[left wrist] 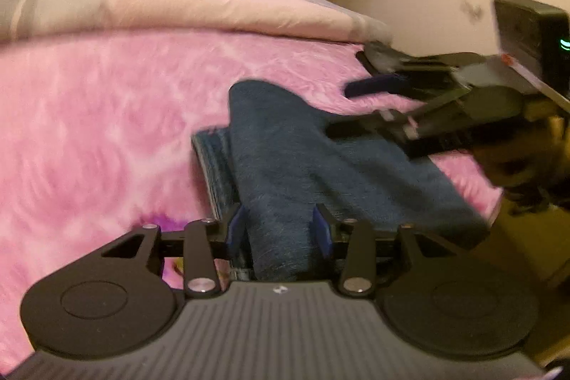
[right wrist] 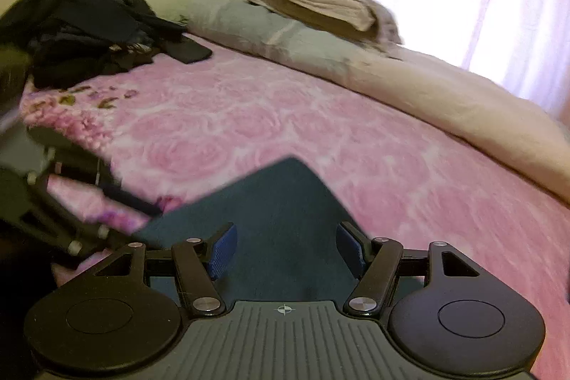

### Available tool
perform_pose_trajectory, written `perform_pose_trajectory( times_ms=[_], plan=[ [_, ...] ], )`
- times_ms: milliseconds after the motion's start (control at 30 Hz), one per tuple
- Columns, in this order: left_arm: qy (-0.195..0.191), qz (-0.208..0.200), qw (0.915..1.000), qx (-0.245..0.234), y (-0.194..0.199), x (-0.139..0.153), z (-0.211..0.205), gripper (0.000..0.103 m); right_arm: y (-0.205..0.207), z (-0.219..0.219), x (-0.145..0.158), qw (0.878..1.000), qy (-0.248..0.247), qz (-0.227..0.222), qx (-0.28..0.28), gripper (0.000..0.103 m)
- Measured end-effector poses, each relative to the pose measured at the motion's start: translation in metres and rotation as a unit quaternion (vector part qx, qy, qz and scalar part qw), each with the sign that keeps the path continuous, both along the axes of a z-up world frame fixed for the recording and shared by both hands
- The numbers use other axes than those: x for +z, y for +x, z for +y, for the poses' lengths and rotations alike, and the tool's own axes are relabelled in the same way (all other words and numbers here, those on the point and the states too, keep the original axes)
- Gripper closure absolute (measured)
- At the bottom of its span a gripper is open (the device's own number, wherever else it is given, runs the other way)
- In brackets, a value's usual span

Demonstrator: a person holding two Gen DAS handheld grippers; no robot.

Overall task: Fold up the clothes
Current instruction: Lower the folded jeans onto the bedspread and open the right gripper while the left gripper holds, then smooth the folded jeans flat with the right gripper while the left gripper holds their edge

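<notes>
Folded dark-blue garment lies centre-frame on the pink floral blanket. Left gripper has its jaws spread around a garment fold. Right gripper hovers above it, jaws apart. Dark clothes pile: upper left.

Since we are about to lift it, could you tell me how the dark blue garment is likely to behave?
The dark blue garment is probably floppy: it drapes and bunches between the left gripper fingers. Its fuzzy nap suggests little slipping on the pink blanket. Unsupported edges would likely sag.
</notes>
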State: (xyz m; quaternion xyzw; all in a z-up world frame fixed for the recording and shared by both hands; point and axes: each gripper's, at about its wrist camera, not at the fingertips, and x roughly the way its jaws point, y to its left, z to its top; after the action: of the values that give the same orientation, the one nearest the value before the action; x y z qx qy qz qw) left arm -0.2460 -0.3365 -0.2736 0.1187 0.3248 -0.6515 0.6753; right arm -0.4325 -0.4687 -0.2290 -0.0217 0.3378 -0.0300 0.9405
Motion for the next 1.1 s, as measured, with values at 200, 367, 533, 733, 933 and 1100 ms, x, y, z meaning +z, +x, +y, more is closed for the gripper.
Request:
perform_pose_trajectory(
  times_ms=[200,367,533,733,933,1100],
  plan=[
    [-0.010,0.050,0.9985,0.022,0.004,-0.010,0.008,0.078,0.071,-0.052,-0.013,0.995,0.062,0.056,0.049,0.038],
    [-0.030,0.068,0.9965,0.037,0.008,-0.011,0.014,0.088,0.084,-0.064,-0.021,0.990,0.103,0.080,0.047,0.088],
    [-0.046,0.108,0.9907,0.069,0.021,-0.018,0.025,0.089,0.099,-0.044,0.005,0.993,0.071,0.071,0.059,0.091],
    [-0.020,0.140,0.9859,0.089,0.033,-0.037,0.021,0.088,0.135,-0.036,-0.040,0.989,0.046,0.119,0.075,0.092],
    [-0.008,0.122,0.9879,0.095,0.028,-0.039,0.017,0.087,0.115,-0.046,-0.041,0.993,0.070,0.076,0.059,0.091],
    [-0.002,0.117,0.9881,0.101,0.027,-0.039,0.016,0.087,0.070,-0.034,-0.014,0.999,0.044,0.024,0.000,0.091]
  ],
)
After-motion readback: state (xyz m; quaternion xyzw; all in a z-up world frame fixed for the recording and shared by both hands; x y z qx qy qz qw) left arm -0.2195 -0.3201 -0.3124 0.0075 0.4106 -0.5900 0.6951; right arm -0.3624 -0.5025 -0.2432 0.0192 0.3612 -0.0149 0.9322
